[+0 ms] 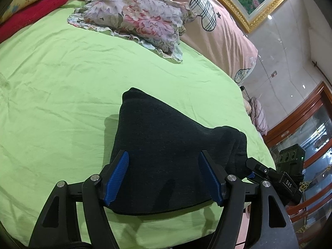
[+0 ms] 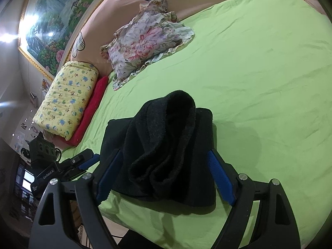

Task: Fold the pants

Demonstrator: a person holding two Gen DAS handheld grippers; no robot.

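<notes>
Close in, left gripper (image 1: 164,174): jaws spread wide, blue pads (image 1: 118,178) standing clear on either side of the folded black pants (image 1: 166,137), nothing pinched. Right gripper (image 2: 166,176): jaws likewise apart, pads straddling the same bundle without pressing it. Pants lie in a compact dark stack near the front edge of the green bedsheet (image 1: 62,78); from the right wrist view a rumpled top layer humps over the flatter fold beneath. Each gripper shows at the edge of the other's view, just beside the pants. Farther back, a floral ruffled pillow (image 2: 143,43) rests on the sheet against pink bedding (image 1: 226,31). A yellow printed quilt (image 2: 68,99) sits on a red cloth (image 2: 91,112). Gold-framed landscape painting (image 2: 54,20) on wall.
</notes>
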